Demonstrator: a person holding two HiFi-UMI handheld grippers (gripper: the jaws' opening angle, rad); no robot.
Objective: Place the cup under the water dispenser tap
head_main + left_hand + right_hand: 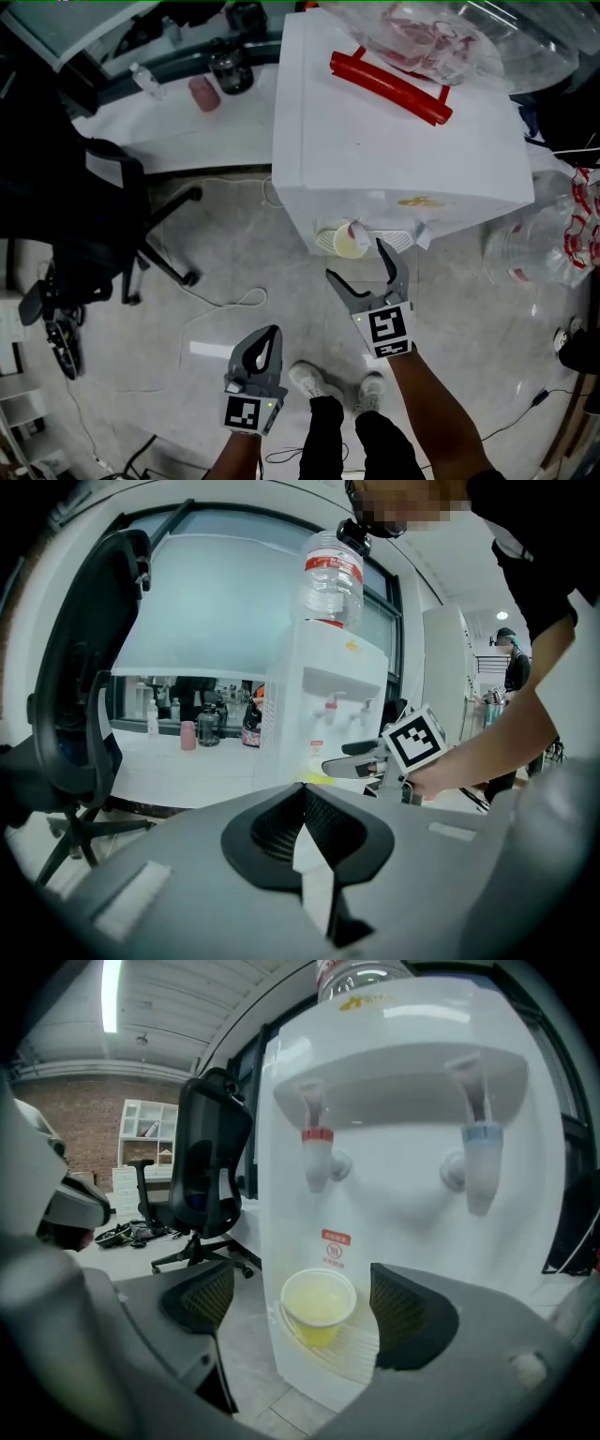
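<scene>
A pale yellow cup [319, 1305] stands upright on the drip tray [356, 1358] of the white water dispenser [394, 141], below the red tap [317, 1152]; a blue tap [478, 1162] is to its right. In the head view the cup [351, 242] sits at the dispenser's front. My right gripper [305, 1309] is open wide, its pads [398, 1309] either side of the cup and clear of it. In the head view the right gripper [356, 260] is just in front of the cup. My left gripper [267, 342] hangs lower left, shut and empty.
A black office chair [103, 234] stands to the left on the tiled floor. Behind it is a white counter [187, 131] with bottles. A red bar [389, 86] and a clear water bottle [330, 578] are on the dispenser. A big clear jug [534, 248] lies right. The person's shoes [309, 380] are below.
</scene>
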